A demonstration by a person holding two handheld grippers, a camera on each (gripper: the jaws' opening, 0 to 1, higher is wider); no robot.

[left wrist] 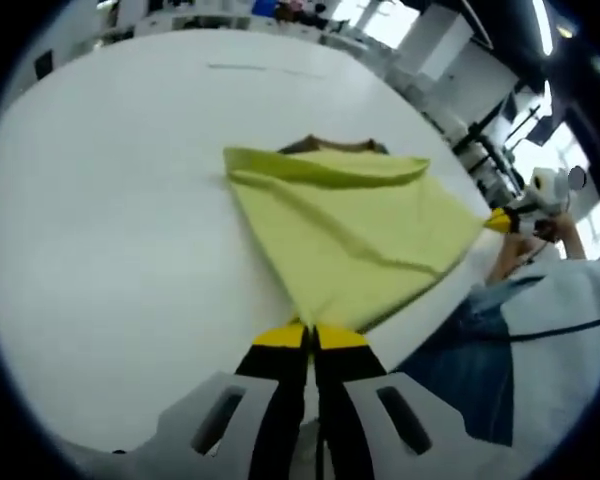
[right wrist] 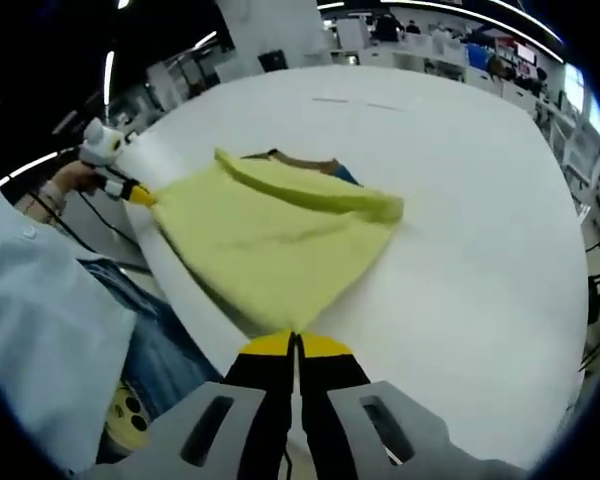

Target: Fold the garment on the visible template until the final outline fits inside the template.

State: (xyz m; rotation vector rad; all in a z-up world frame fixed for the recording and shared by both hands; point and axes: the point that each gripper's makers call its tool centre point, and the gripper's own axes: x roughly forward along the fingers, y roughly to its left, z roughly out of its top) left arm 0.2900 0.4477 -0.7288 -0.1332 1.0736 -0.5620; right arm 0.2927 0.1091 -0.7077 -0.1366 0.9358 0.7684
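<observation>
— Left gripper view: where is the yellow garment (left wrist: pixel 355 235)?
— Spread on the white table (left wrist: pixel 110 220), one corner clamped in the left gripper (left wrist: pixel 311 335).
— And the right gripper (right wrist: pixel 295 345)?
— Clenched on the garment's opposite corner, cloth stretched between the two.

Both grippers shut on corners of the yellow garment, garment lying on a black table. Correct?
Table colour is wrong: the table is white, as the left gripper view shows. The rest holds: left gripper and right gripper are each shut on a corner of the yellow garment.
</observation>
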